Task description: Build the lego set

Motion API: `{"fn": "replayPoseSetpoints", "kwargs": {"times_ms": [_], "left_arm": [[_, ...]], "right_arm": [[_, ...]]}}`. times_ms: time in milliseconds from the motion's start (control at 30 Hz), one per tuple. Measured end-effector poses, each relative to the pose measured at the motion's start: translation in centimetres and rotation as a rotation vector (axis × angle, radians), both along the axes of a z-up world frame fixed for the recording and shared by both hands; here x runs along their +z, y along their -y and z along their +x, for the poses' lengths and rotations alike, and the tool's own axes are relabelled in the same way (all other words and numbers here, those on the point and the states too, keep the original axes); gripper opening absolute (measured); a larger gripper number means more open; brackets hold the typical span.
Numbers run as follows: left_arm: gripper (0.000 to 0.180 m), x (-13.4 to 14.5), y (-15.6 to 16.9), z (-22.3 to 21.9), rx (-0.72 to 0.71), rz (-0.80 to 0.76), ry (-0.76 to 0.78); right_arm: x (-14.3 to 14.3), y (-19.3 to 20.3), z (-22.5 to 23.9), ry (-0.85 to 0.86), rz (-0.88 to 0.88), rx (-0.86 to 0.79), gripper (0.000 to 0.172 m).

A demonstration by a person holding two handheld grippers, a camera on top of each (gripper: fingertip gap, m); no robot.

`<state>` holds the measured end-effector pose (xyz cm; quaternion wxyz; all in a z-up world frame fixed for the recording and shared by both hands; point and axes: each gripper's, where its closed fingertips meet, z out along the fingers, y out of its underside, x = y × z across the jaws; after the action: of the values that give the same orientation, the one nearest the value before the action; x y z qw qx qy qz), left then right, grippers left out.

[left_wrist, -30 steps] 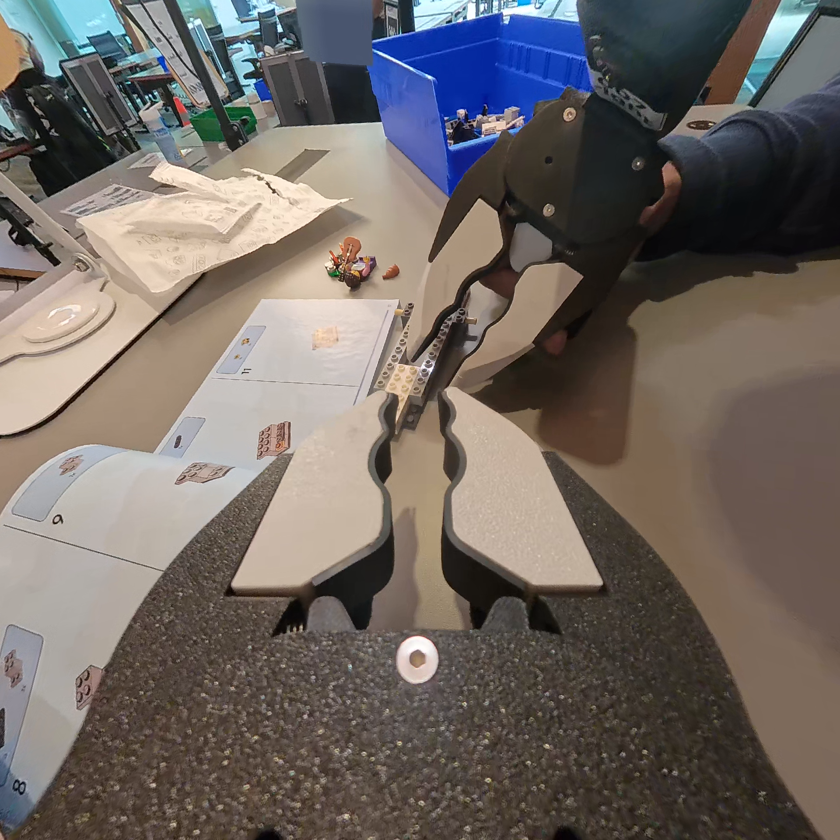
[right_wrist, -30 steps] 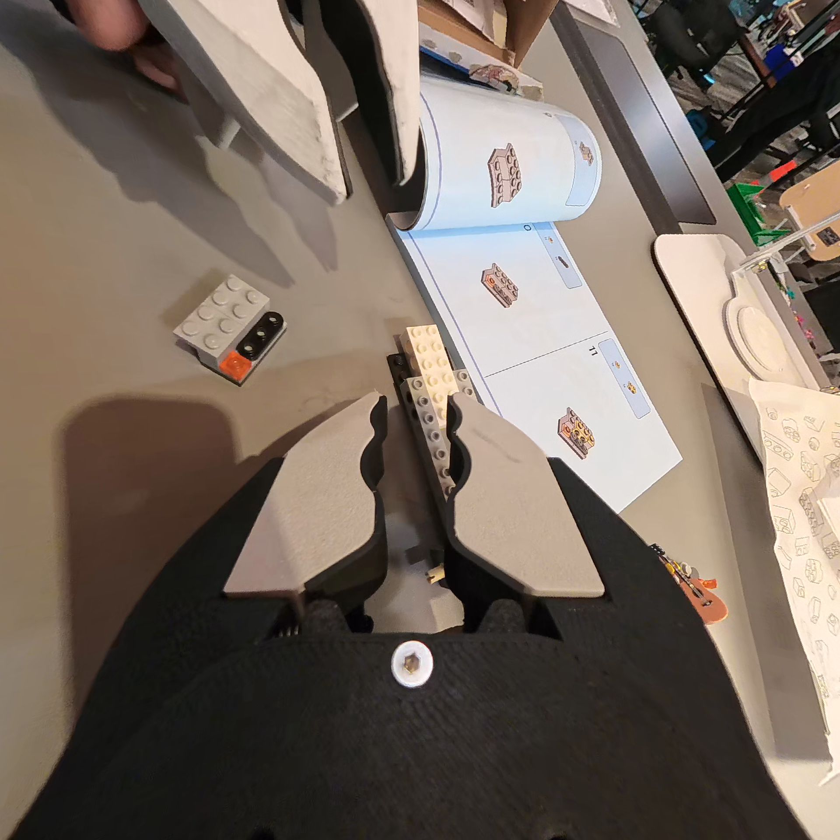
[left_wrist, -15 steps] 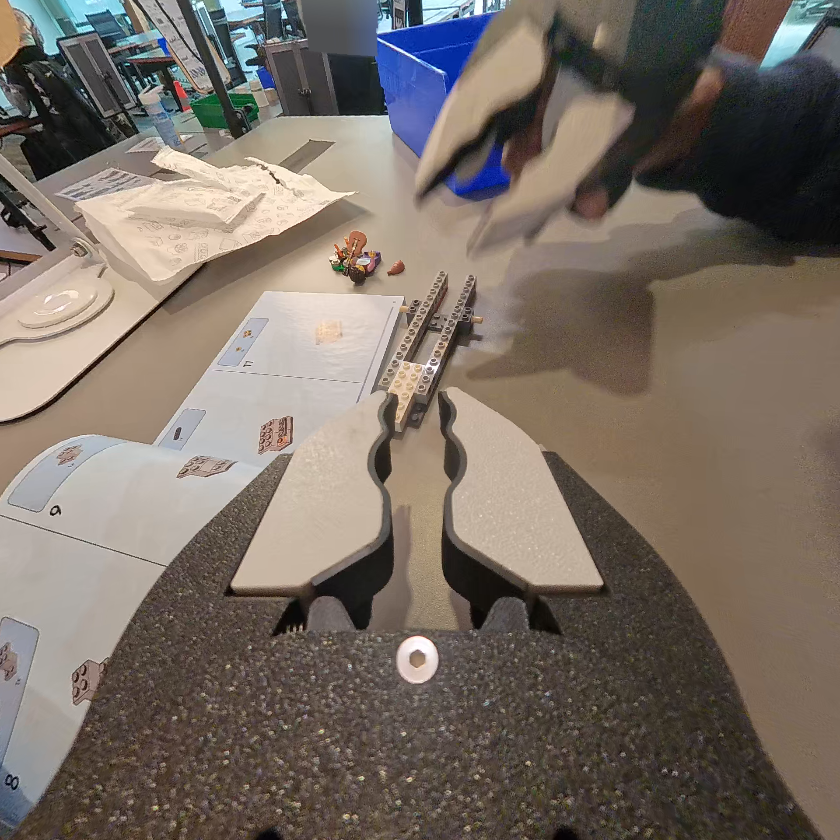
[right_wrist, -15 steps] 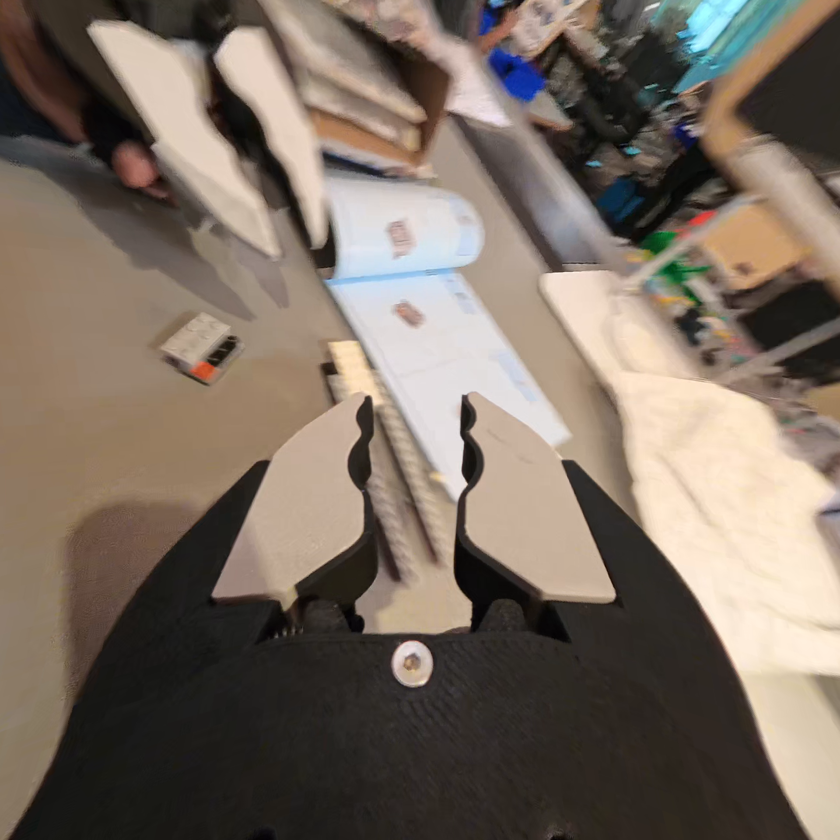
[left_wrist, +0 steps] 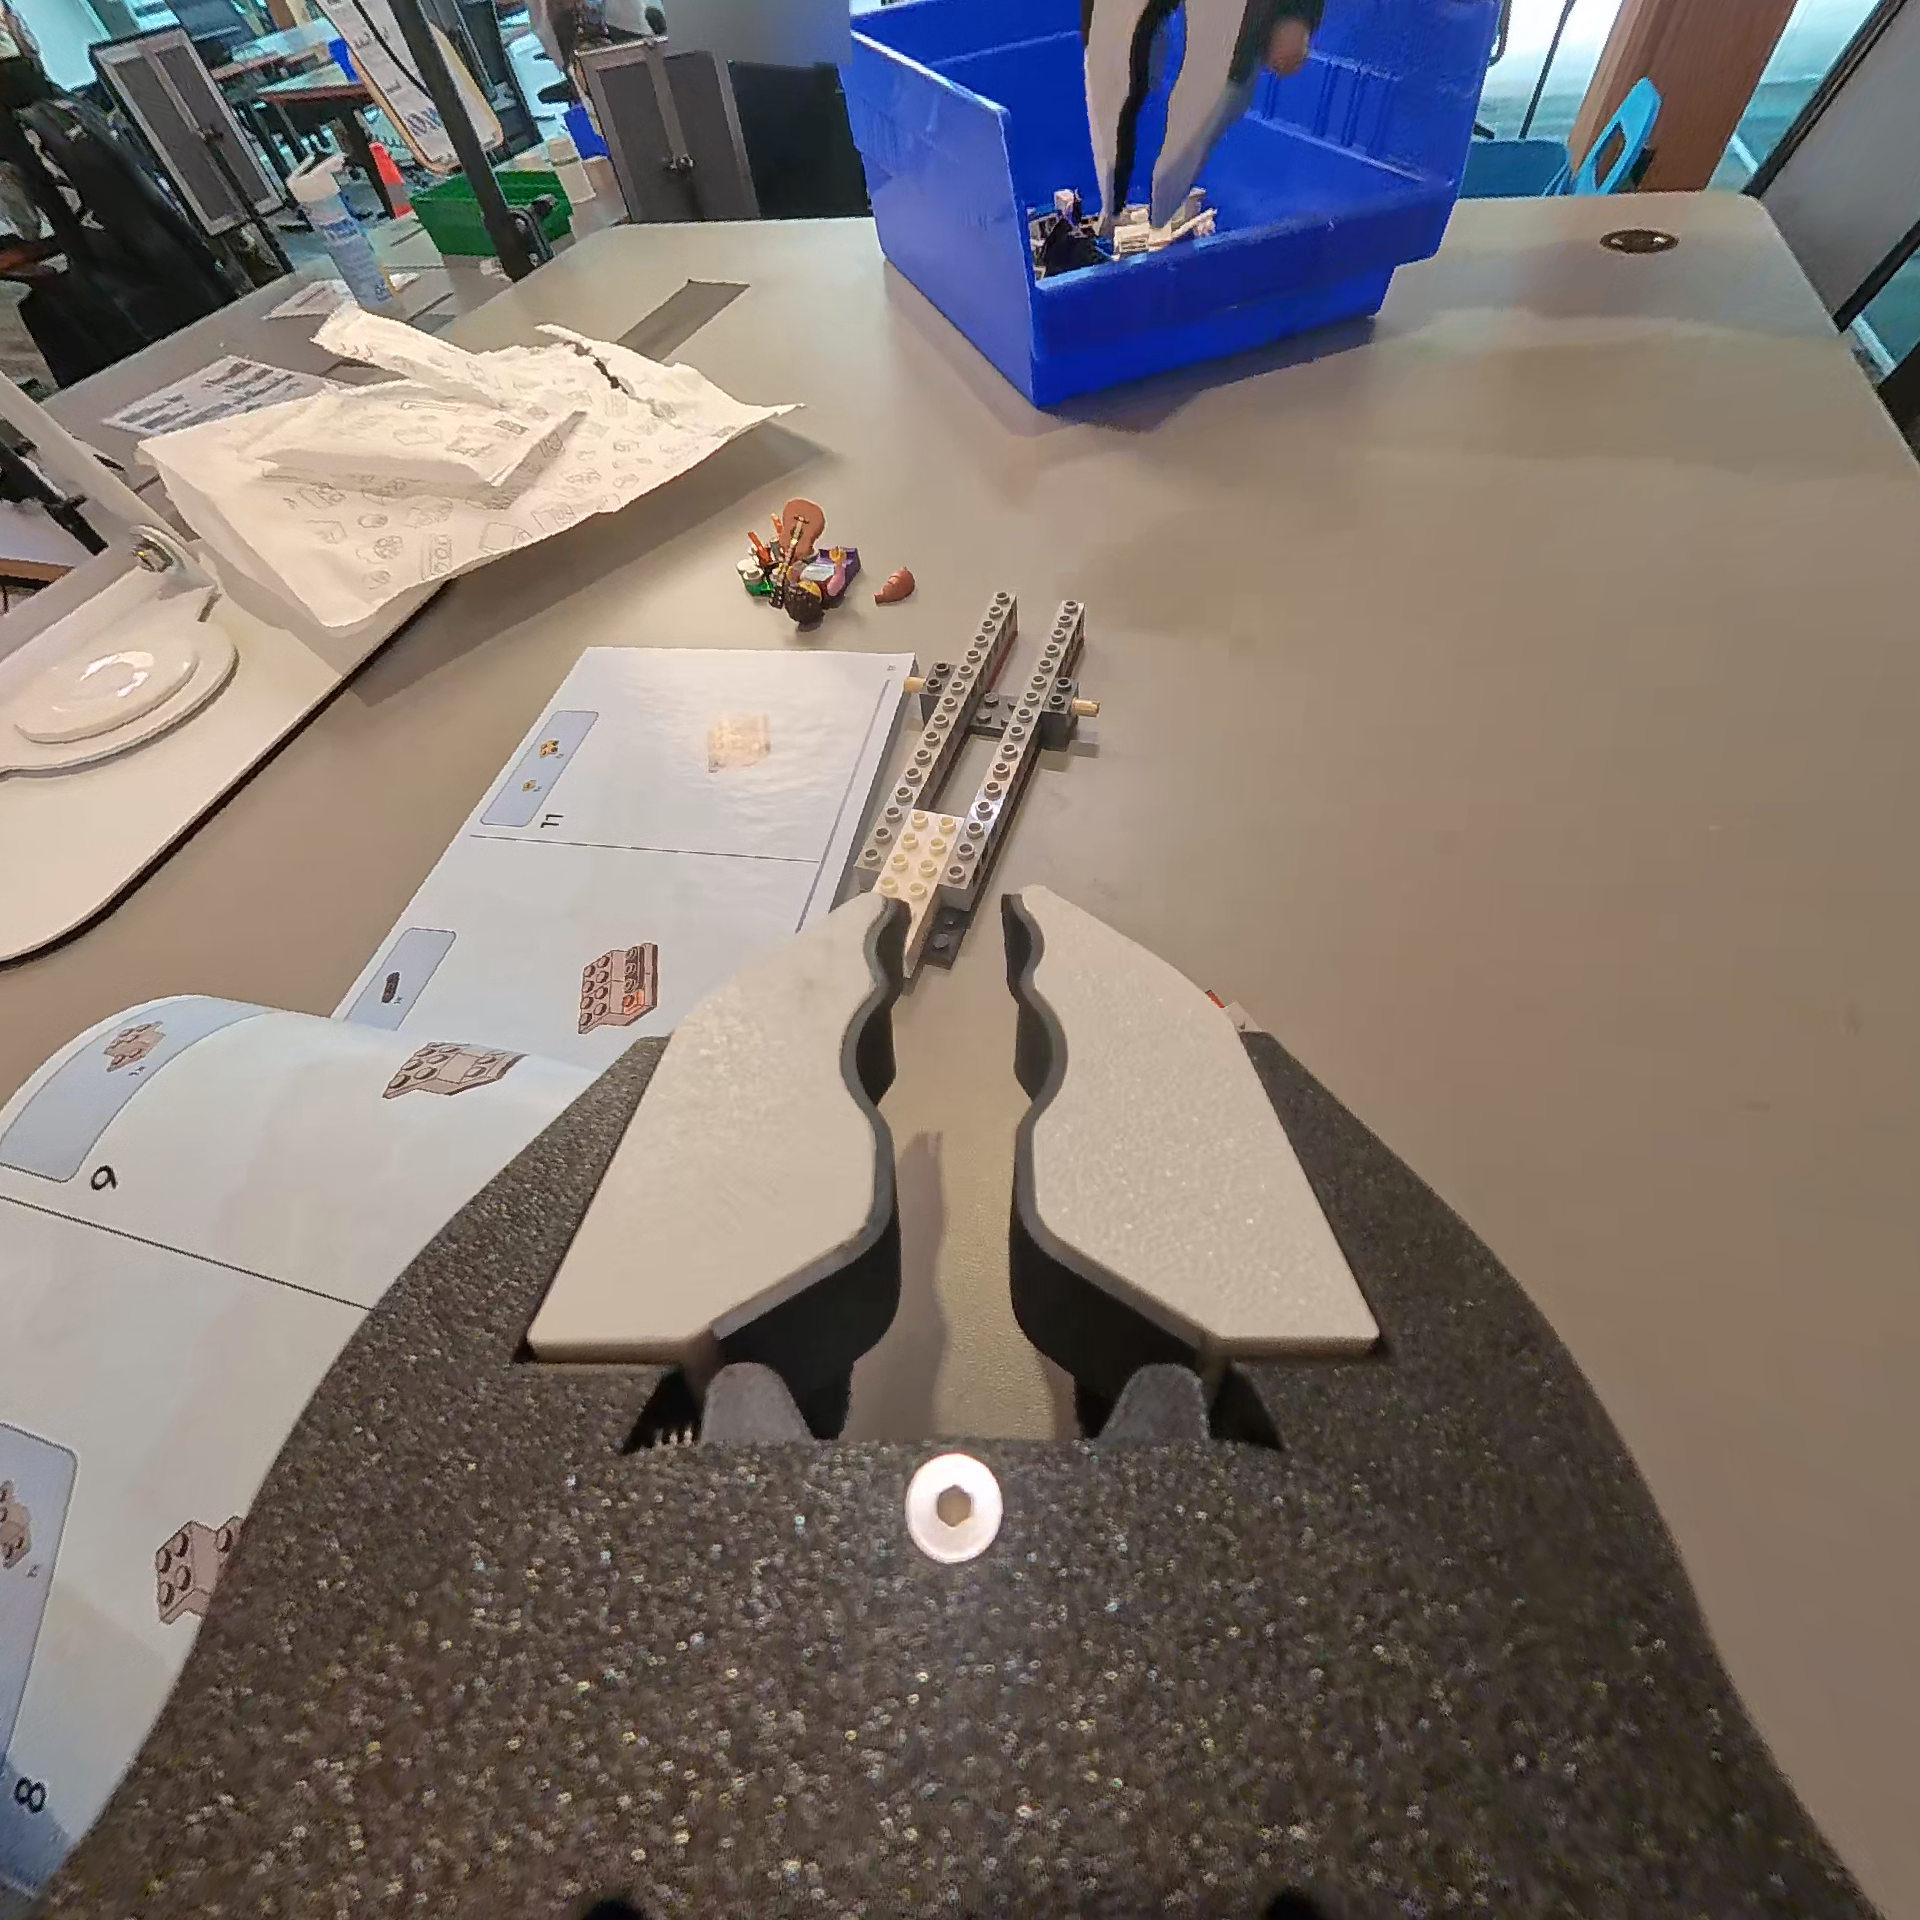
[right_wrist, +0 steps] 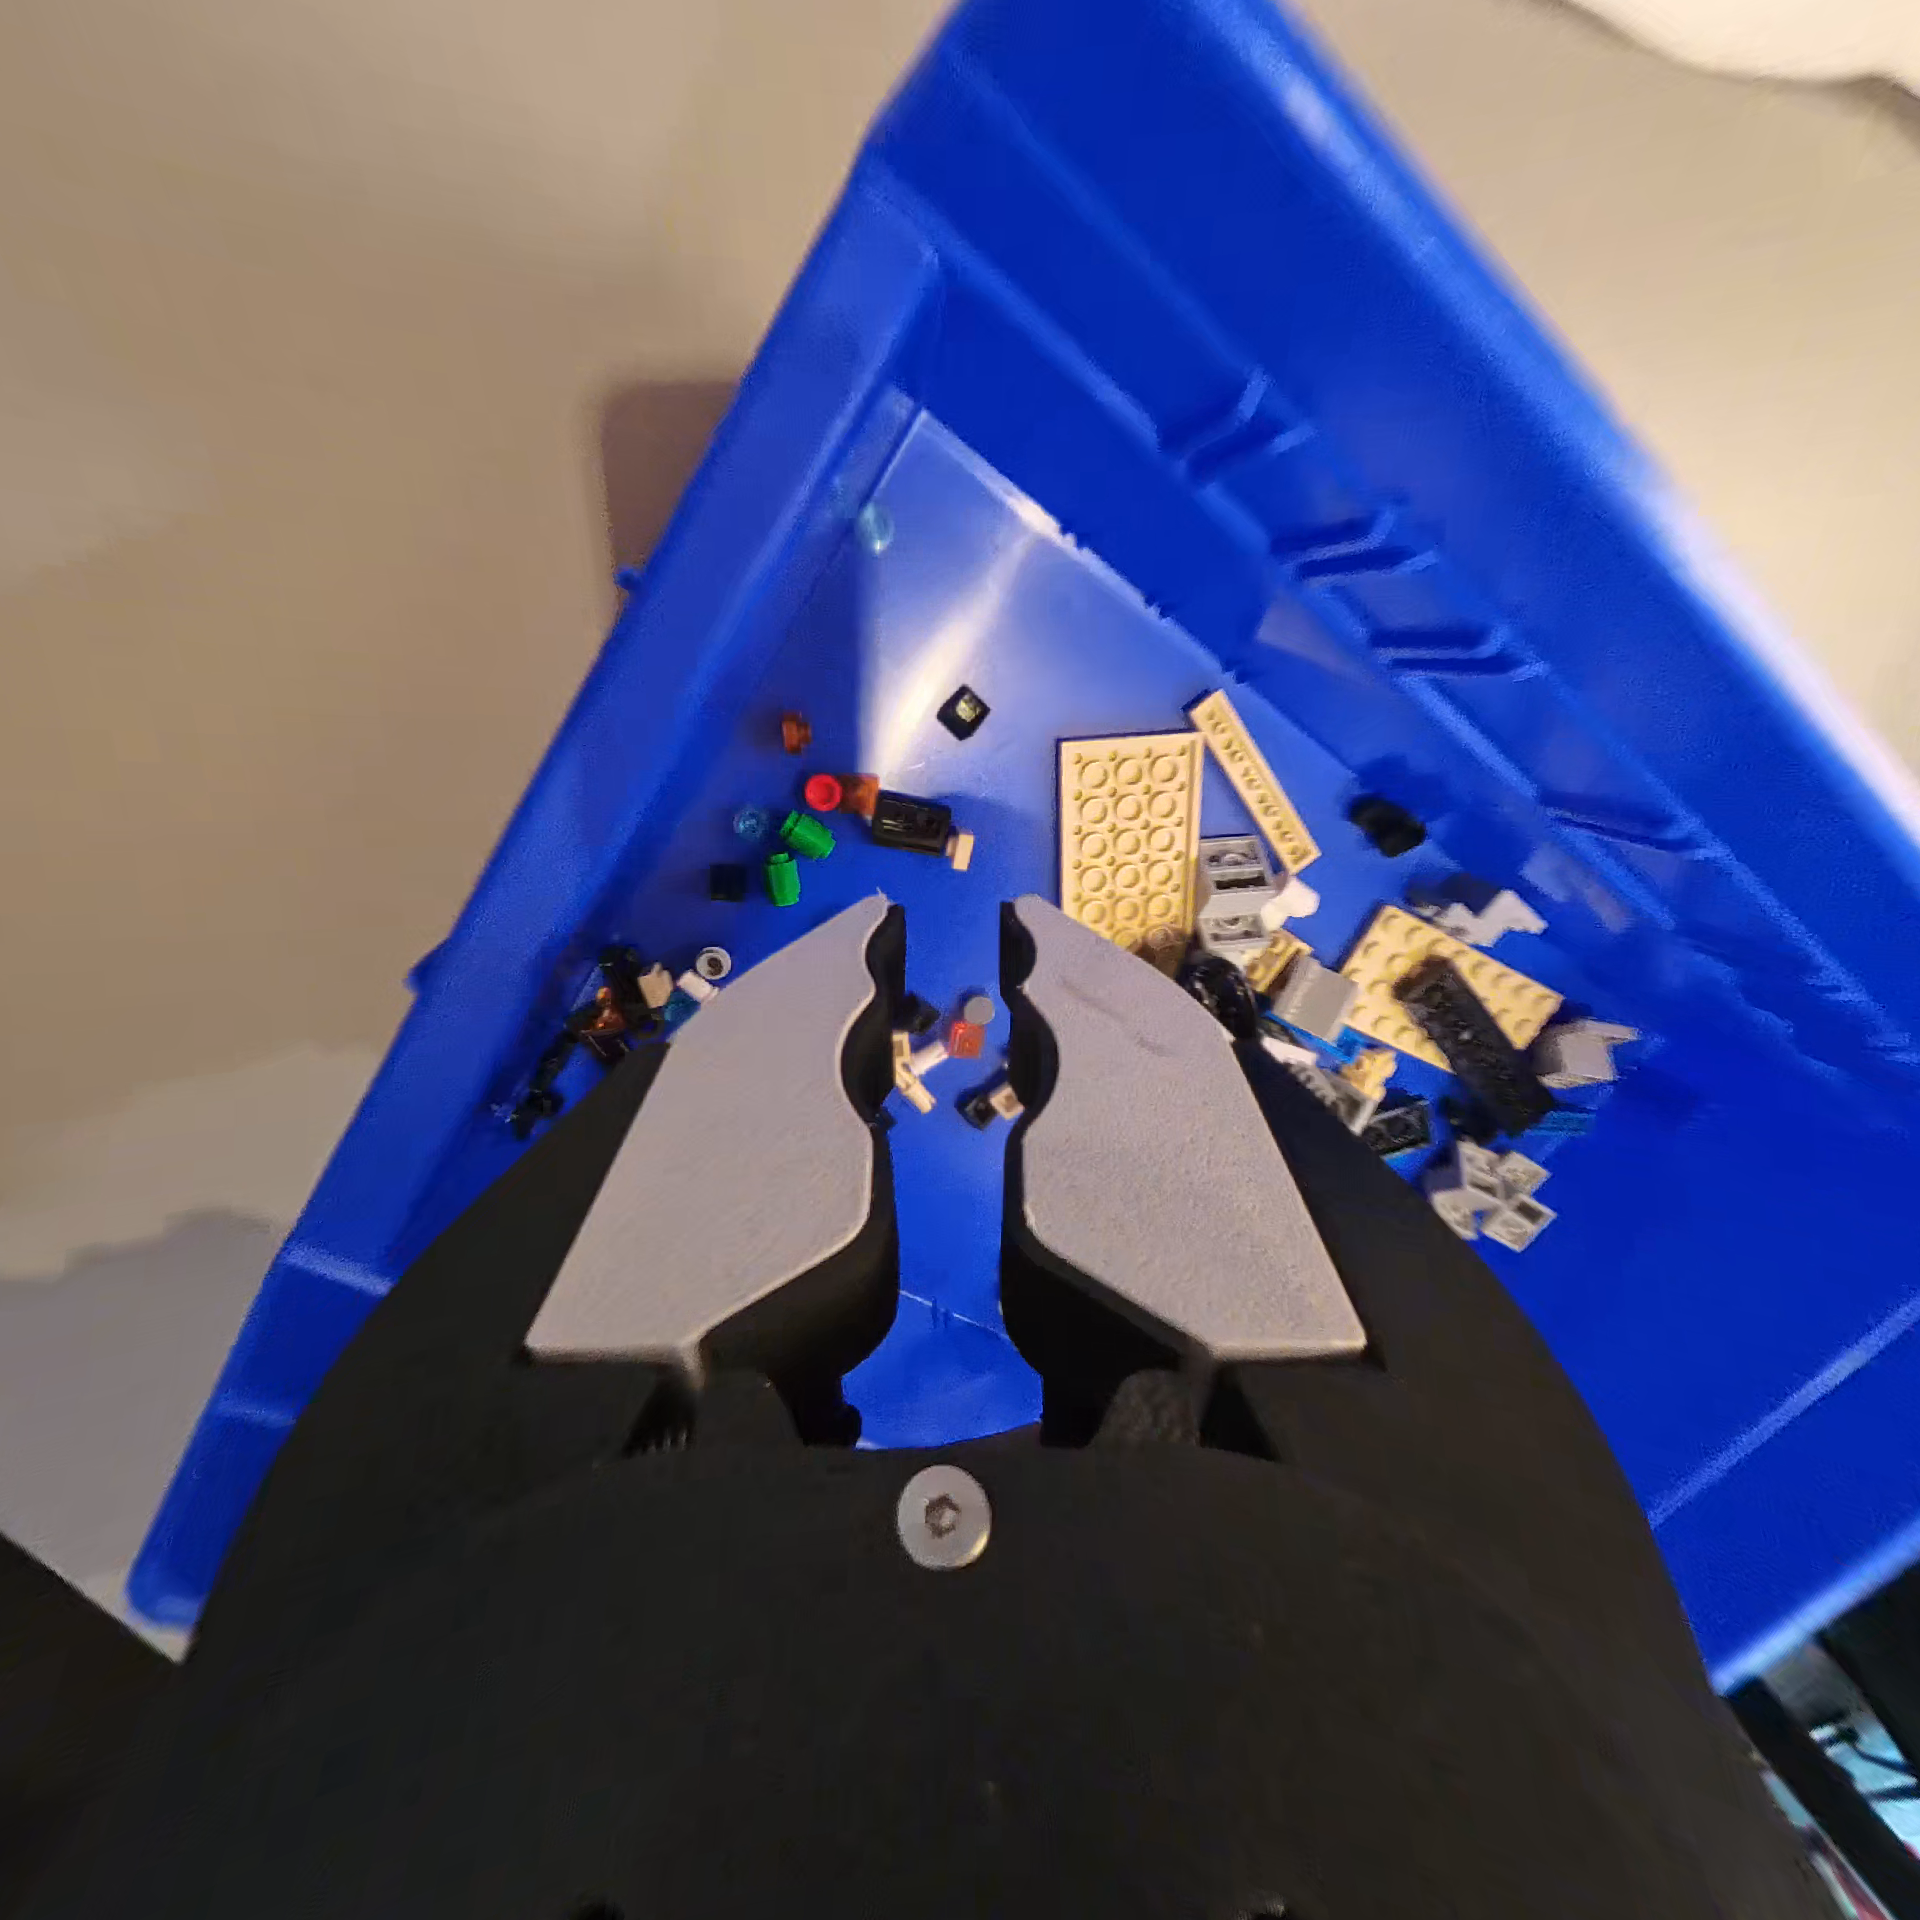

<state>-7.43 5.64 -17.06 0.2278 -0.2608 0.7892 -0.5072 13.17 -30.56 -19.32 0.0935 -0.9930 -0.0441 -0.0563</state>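
My left gripper [left_wrist: 945, 914] is open and empty, hovering low over the table. A long dark-grey brick frame [left_wrist: 987, 748] with a tan plate [left_wrist: 920, 852] on its near end lies just ahead of its fingertips, untouched. My right gripper [right_wrist: 948, 920] is open and empty, pointing down into a blue bin [right_wrist: 1143, 312]. Only the bin floor shows between its fingertips. Below it lie loose small pieces, among them a red one [right_wrist: 964, 1039], green ones [right_wrist: 795, 852] and a large tan plate [right_wrist: 1127, 831]. The right gripper also shows in the left wrist view [left_wrist: 1153, 156], reaching into the bin [left_wrist: 1195, 301].
An open instruction booklet [left_wrist: 665, 800] lies left of the frame, its near pages curling up. A small pile of coloured pieces [left_wrist: 800, 566] sits beyond it. A torn white paper bag [left_wrist: 436, 468] and a white stand base [left_wrist: 104, 696] are at the left. About 40 centimeters separates my left fingertips from my right. The large tan plate [right_wrist: 1127, 831] is about 5 centimeters from my right fingertips and 45 centimeters from my left.
My right gripper let go of the far end of the brick frame, rose, swung over to the blue bin and narrowed its jaws. The frame stays on the table. My left gripper has barely moved.
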Motion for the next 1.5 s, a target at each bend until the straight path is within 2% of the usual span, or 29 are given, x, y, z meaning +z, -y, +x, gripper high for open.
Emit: {"fn": "replayPoseSetpoints", "kwargs": {"times_ms": [133, 500, 567, 667, 800, 900, 967, 1033, 1133, 1233, 1333, 1500], "left_arm": [[0.018, -0.2, 0.1, 0.0, -0.002, 0.012, -0.004], [0.018, -0.3, 0.2, -0.1, -0.006, 0.023, -0.003], [0.018, -0.2, 0.2, -0.1, -0.006, 0.022, -0.001], [0.018, -0.2, 0.1, -0.1, -0.006, 0.018, 0.001], [0.018, -0.1, 0.1, -0.1, -0.006, 0.015, 0.002], [0.018, -0.2, 0.1, -0.1, -0.004, 0.015, 0.002], [0.018, -0.2, 0.1, -0.1, -0.004, 0.014, -0.001], [0.018, -0.1, 0.1, -0.1, -0.004, 0.011, -0.003], [0.018, -0.1, 0.1, -0.1, -0.003, 0.008, 0.004], [0.018, 0.1, 0.0, -0.1, -0.001, -0.001, 0.013], [0.018, 0.4, -0.1, -0.2, -0.002, -0.012, 0.027], [0.018, 0.8, -0.2, -0.3, -0.009, -0.043, 0.034]], "right_arm": [[-1.9, 0.1, 0.3, -0.08, -0.002, -0.041, 0.014], [-3.5, 0.1, 0.4, -0.127, -0.031, -0.055, 0.013], [-3.5, 0.0, 0.5, -0.121, -0.027, -0.056, 0.005], [-3.3, 0.4, 0.7, -0.096, -0.037, -0.047, 0.005], [-0.9, 0.1, 0.4, -0.037, 0.019, -0.071, 0.005], [3.2, -3.3, -3.0, 0.008, 0.156, -0.029, 0.005], [5.8, -7.5, -7.4, 0.016, 0.274, 0.035, 0.004], [6.4, -12.6, -12.3, 0.017, 0.36, 0.094, 0.005], [3.9, -20.3, -19.5, -0.028, 0.438, 0.152, 0.005], [0.3, -25.2, -24.0, -0.086, 0.454, 0.139, 0.005], [-1.4, -27.3, -25.2, -0.13, 0.467, 0.07, 0.005], [-2.6, -28.4, -25.1, -0.139, 0.468, 0.023, 0.01]]}}
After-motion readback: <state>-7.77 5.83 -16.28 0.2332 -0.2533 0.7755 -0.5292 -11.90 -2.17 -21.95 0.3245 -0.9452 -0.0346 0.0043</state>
